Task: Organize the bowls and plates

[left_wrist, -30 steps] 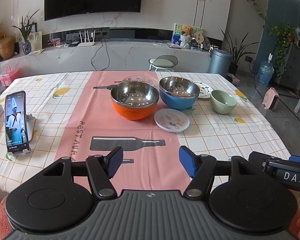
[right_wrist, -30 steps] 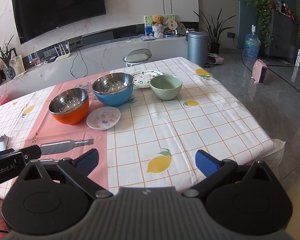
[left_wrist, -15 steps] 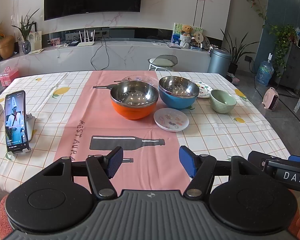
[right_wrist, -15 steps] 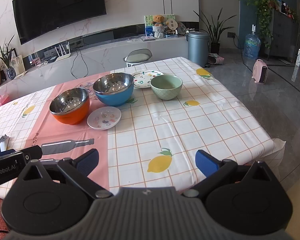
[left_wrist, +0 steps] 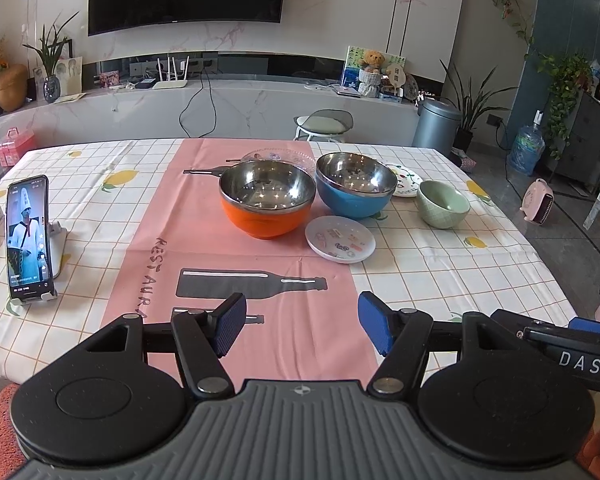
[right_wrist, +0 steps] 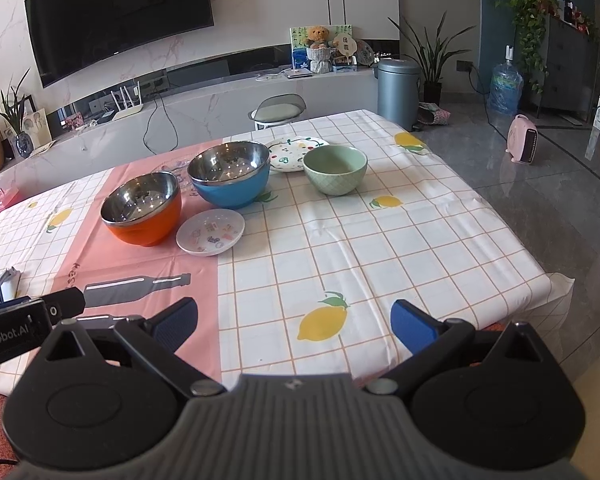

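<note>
Left gripper (left_wrist: 302, 322) spread wide and empty above the near edge of the table (left_wrist: 440, 264); right gripper (right_wrist: 294, 322) likewise agape, nothing held. Well ahead, clustered: orange bowl (left_wrist: 266, 205), blue bowl (left_wrist: 355, 184), green bowl (left_wrist: 442, 203), small plate (left_wrist: 340, 239) just before them, patterned plate (right_wrist: 296, 153) behind. Probably best to start with the small plate, pinching the rim, approaching low. Phone (left_wrist: 28, 236) full only from left wrist; patterned plate whole only from right
</note>
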